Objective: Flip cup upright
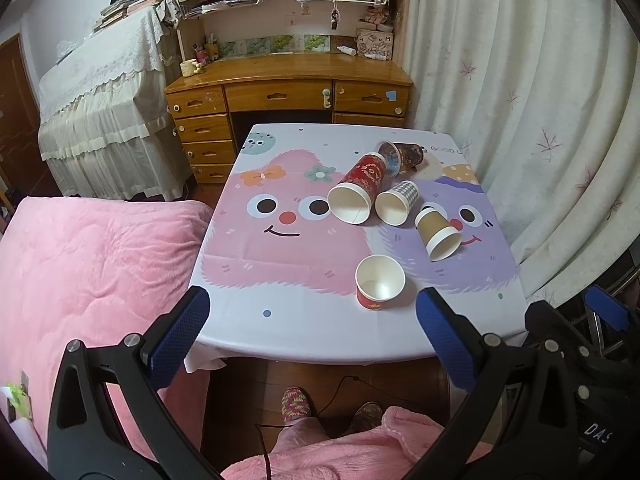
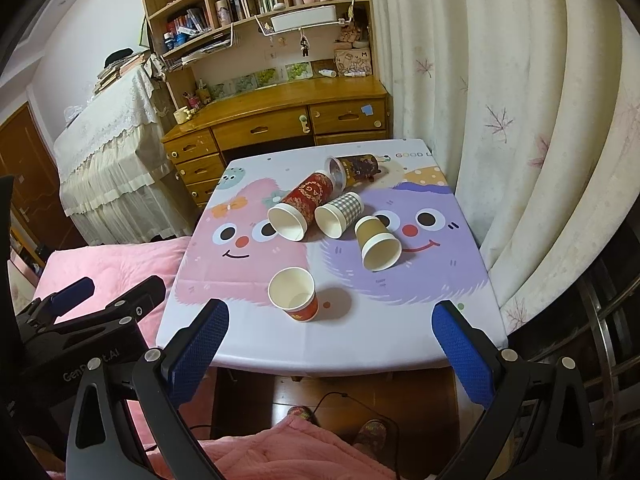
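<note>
left fingers [image 1: 192,320] wide, empty | right fingers [image 2: 210,328] wide, empty | small red cup [image 2: 294,294] upright on table [image 2: 360,344]

Small red cup [image 1: 379,282] [image 2: 294,294] stands upright, mouth up, white inside, nearest the tabletop's [image 1: 304,332] [image 2: 360,344] front edge. Behind it four cups lie on their sides: tall red patterned cup [image 1: 358,192] [image 2: 300,208], checked cup [image 1: 397,202] [image 2: 338,213], tan cup [image 1: 436,231] [image 2: 376,243], and, farthest back, dark clear-rimmed cup [image 1: 402,155] [image 2: 354,168].
</note>
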A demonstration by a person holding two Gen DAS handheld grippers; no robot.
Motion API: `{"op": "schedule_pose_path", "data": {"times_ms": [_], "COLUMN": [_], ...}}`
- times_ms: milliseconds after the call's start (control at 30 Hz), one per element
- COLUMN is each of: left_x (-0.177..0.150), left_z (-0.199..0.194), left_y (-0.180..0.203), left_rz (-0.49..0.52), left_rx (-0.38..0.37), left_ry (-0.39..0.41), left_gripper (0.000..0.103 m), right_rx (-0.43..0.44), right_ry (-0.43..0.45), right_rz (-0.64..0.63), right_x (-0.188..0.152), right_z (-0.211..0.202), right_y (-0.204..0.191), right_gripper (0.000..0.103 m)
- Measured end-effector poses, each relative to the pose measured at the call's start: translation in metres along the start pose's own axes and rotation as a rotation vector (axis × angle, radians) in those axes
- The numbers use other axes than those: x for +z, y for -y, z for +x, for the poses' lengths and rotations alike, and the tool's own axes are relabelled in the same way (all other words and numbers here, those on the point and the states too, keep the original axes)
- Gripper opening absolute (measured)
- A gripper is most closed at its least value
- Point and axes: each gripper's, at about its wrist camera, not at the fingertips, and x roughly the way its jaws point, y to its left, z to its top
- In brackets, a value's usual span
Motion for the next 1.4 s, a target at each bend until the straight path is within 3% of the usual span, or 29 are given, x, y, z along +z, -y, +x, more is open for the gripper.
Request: {"op": "schedule_pose_path", "data": {"times_ms": [1400], "left_x": [0.0033], "left_z": [0.0017], "left_y": [0.0026], "left_rz": [0.028], "left_rx": [-0.005], "left_ry": [0.007], "left_gripper": [0.102], "right_rx": [0.002], "right_ry": [-0.013], "right_rz": [0.002], "right_x": [0.0018], "right_z": [0.0031], "right_y": [0.0037], "right_gripper": [0.103]}}
